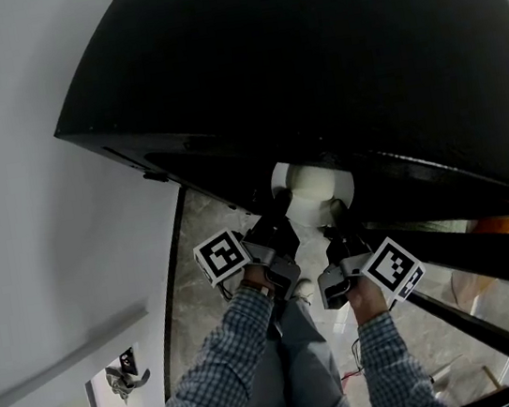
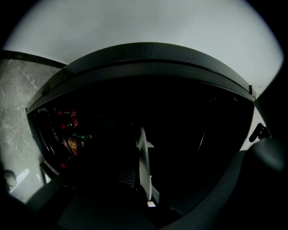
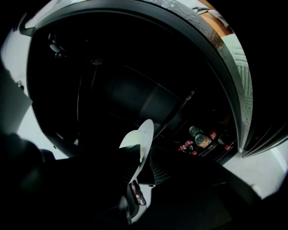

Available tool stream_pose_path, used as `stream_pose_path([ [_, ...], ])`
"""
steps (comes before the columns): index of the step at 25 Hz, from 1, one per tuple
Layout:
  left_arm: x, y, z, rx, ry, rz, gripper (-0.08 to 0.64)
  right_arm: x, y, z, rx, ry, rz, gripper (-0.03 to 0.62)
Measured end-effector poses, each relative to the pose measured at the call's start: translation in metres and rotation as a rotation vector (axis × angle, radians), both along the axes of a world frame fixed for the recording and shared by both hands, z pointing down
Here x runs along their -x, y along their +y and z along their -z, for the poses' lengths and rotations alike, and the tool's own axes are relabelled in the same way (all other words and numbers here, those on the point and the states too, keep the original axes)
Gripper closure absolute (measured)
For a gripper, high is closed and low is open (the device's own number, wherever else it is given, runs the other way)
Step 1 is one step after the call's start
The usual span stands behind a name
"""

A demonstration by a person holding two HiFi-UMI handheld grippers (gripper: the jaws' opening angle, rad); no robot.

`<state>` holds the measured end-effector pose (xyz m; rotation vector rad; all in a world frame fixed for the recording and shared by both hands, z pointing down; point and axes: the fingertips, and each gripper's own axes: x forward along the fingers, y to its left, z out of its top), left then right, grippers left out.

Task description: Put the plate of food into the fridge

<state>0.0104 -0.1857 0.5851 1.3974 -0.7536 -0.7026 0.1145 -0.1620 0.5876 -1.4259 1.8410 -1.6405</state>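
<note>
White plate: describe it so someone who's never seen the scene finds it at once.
In the head view, the large black fridge fills the top. At its lower edge, the left tool and right tool each clamp the rim of the round white plate. It is the only pale round thing against the dark.

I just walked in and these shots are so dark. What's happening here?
A person holds a white plate with both tools: the left gripper and the right gripper are each shut on it. The plate is at the mouth of the dark, open fridge, with drink cans on a side shelf.
</note>
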Motion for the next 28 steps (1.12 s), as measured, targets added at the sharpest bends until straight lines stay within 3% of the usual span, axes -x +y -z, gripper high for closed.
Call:
stream_pose_path([
  [5, -0.002, -0.006, -0.003, -0.010, -0.002, 0.007, 0.505, -0.002, -0.004, -0.004, -0.001, 0.027, -0.009, 0.535],
  [11, -0.003, -0.011, -0.004, -0.003, 0.005, 0.021, 0.508, -0.005, -0.005, -0.003, -0.025, 0.145, -0.012, 0.515],
  [18, -0.001, -0.015, -0.006, 0.000, 0.016, 0.038, 0.507, -0.001, 0.018, 0.003, -0.074, 0.216, 0.101, 0.499],
  [21, 0.001, -0.016, -0.008, 0.004, 0.019, 0.041, 0.506, 0.009, 0.032, 0.009, -0.165, 0.453, 0.261, 0.499],
  [28, 0.002, -0.017, -0.010, 0.013, 0.021, 0.048, 0.506, 0.053, 0.042, 0.023, -0.564, 1.337, 0.792, 0.499],
])
